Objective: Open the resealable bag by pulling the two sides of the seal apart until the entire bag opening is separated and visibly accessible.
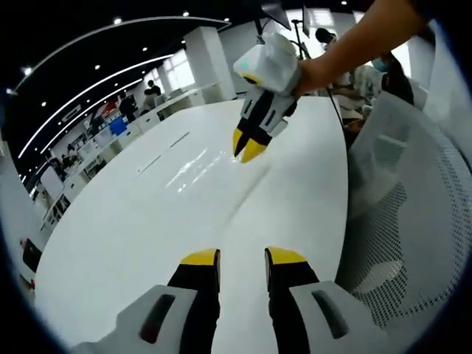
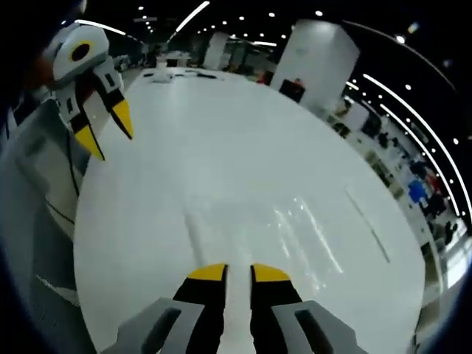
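My left gripper [image 1: 242,258] hovers over a bare glossy white table [image 1: 140,221], open, with nothing between its yellow-tipped fingers. The right gripper [image 1: 249,147] hangs tip-down over the table's far part, held by a person's hand [image 1: 324,66]; its tips look close together from here. In the right gripper view, my right gripper [image 2: 238,273] shows a narrow gap with only the table [image 2: 243,155] seen through it. The left gripper [image 2: 105,131] is at the upper left there, its fingers spread apart.
A white mesh chair back [image 1: 413,221] stands close beside the table's right edge. A cable [image 2: 70,177] hangs by the table edge. A white pillar [image 2: 317,51], desks and several people [image 1: 151,92] are far behind the table.
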A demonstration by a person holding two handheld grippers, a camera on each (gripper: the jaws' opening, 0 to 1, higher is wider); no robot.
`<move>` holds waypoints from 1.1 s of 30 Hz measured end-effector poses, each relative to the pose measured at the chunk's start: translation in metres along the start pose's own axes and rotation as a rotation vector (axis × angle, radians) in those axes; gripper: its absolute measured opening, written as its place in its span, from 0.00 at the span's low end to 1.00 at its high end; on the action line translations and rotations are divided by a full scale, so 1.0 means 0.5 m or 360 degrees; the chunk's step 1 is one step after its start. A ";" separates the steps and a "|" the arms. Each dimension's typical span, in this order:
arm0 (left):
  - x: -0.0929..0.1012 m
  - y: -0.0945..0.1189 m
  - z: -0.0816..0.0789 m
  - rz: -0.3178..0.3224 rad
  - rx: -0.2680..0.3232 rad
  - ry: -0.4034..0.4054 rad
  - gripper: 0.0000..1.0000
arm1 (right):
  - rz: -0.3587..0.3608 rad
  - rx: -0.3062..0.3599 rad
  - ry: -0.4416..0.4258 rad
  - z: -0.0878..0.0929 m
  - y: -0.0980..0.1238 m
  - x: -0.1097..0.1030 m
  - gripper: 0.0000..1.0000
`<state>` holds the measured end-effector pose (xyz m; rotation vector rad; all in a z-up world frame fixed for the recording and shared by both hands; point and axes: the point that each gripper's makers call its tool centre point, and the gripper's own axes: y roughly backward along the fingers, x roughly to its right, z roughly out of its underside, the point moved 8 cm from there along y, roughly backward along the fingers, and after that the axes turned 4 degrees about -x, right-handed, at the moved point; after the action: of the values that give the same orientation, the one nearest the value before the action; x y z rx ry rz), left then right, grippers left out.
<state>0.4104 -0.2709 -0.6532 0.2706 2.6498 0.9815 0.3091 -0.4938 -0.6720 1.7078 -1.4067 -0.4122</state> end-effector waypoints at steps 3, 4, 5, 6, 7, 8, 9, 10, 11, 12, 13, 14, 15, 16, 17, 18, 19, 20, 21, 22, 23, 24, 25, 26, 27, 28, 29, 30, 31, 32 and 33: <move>0.002 -0.001 -0.001 0.0005 -0.0001 0.0001 0.22 | -0.0013 0.0033 -0.0040 -0.003 0.007 -0.002 0.12; 0.003 -0.001 -0.001 0.0006 -0.0002 -0.0001 0.22 | -0.0019 0.0045 -0.0057 -0.005 0.011 -0.004 0.14; 0.004 -0.001 -0.001 0.0006 -0.0003 -0.0005 0.22 | -0.0025 0.0055 -0.0066 -0.005 0.013 -0.005 0.16; 0.004 0.000 0.000 0.0008 -0.0005 -0.0005 0.22 | -0.0027 0.0063 -0.0077 -0.005 0.016 -0.005 0.18; 0.004 0.000 0.000 0.0008 -0.0006 -0.0003 0.22 | -0.0027 0.0075 -0.0084 -0.005 0.020 -0.005 0.19; 0.004 0.000 0.000 0.0007 -0.0007 -0.0001 0.22 | -0.0027 0.0100 -0.0103 -0.004 0.026 -0.006 0.21; 0.004 0.001 0.000 0.0006 -0.0007 0.0002 0.22 | -0.0031 0.0113 -0.0135 -0.003 0.029 -0.007 0.24; 0.004 0.002 0.000 0.0005 -0.0011 0.0008 0.23 | -0.0033 0.0116 -0.0160 0.000 0.033 -0.008 0.28; 0.005 0.002 0.000 0.0005 -0.0009 0.0011 0.23 | -0.0029 0.0119 -0.0160 0.005 0.039 -0.012 0.31; 0.005 0.002 0.000 0.0004 -0.0008 0.0014 0.23 | -0.0025 0.0123 -0.0156 0.006 0.041 -0.014 0.34; 0.006 0.002 -0.001 0.0002 -0.0008 0.0020 0.23 | -0.0013 0.0139 -0.0144 0.009 0.044 -0.016 0.36; 0.006 0.002 -0.001 0.0002 -0.0004 0.0025 0.23 | -0.0009 0.0146 -0.0145 0.014 0.048 -0.020 0.38; 0.007 0.002 -0.002 0.0000 -0.0002 0.0027 0.24 | -0.0004 0.0144 -0.0168 0.020 0.050 -0.022 0.41; 0.007 0.002 -0.003 -0.0002 -0.0003 0.0034 0.24 | -0.0002 0.0139 -0.0190 0.025 0.053 -0.025 0.42; 0.008 0.002 -0.003 -0.0002 -0.0005 0.0041 0.25 | 0.0004 0.0143 -0.0204 0.029 0.058 -0.028 0.43; 0.008 0.002 -0.004 -0.0001 -0.0005 0.0049 0.25 | 0.0008 0.0151 -0.0222 0.032 0.061 -0.030 0.45; 0.008 0.002 -0.004 -0.0001 -0.0004 0.0049 0.26 | 0.0013 0.0162 -0.0259 0.034 0.063 -0.032 0.47; 0.009 0.003 -0.006 -0.0005 -0.0003 0.0048 0.27 | 0.0030 0.0171 -0.0323 0.038 0.066 -0.034 0.50; 0.009 0.003 -0.006 -0.0006 -0.0005 0.0050 0.28 | 0.0023 0.0178 -0.0329 0.040 0.070 -0.035 0.53; 0.009 0.002 -0.006 -0.0009 -0.0005 0.0057 0.29 | 0.0024 0.0188 -0.0342 0.043 0.072 -0.037 0.55; 0.008 0.001 -0.006 -0.0012 -0.0008 0.0070 0.31 | 0.0028 0.0200 -0.0362 0.047 0.076 -0.040 0.57; 0.008 0.001 -0.005 -0.0014 -0.0010 0.0080 0.33 | 0.0022 0.0206 -0.0376 0.050 0.078 -0.043 0.60; 0.009 0.001 -0.005 -0.0014 -0.0011 0.0092 0.35 | 0.0012 0.0214 -0.0401 0.055 0.081 -0.048 0.63; 0.010 0.000 -0.005 -0.0016 -0.0015 0.0111 0.38 | 0.0009 0.0212 -0.0431 0.061 0.082 -0.050 0.67; 0.010 -0.001 -0.005 -0.0018 -0.0019 0.0123 0.40 | 0.0007 0.0211 -0.0443 0.066 0.085 -0.052 0.69; 0.010 -0.001 -0.004 -0.0020 -0.0015 0.0125 0.42 | 0.0010 0.0216 -0.0451 0.068 0.088 -0.054 0.69; 0.011 -0.001 -0.004 -0.0023 -0.0013 0.0130 0.44 | 0.0013 0.0219 -0.0461 0.071 0.092 -0.055 0.70; 0.012 -0.001 -0.004 -0.0028 -0.0015 0.0155 0.45 | 0.0018 0.0229 -0.0487 0.074 0.098 -0.058 0.71; 0.013 0.000 -0.004 -0.0031 -0.0010 0.0184 0.48 | 0.0021 0.0240 -0.0509 0.076 0.101 -0.059 0.73; 0.013 0.001 -0.003 -0.0034 -0.0007 0.0208 0.50 | 0.0023 0.0251 -0.0533 0.077 0.104 -0.061 0.76; 0.013 0.002 -0.002 -0.0043 -0.0005 0.0226 0.53 | 0.0026 0.0271 -0.0571 0.079 0.109 -0.063 0.79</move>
<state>0.4039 -0.2690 -0.6530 0.1700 2.7709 1.0315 0.2369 -0.4803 -0.6605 1.8197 -1.7540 -0.6292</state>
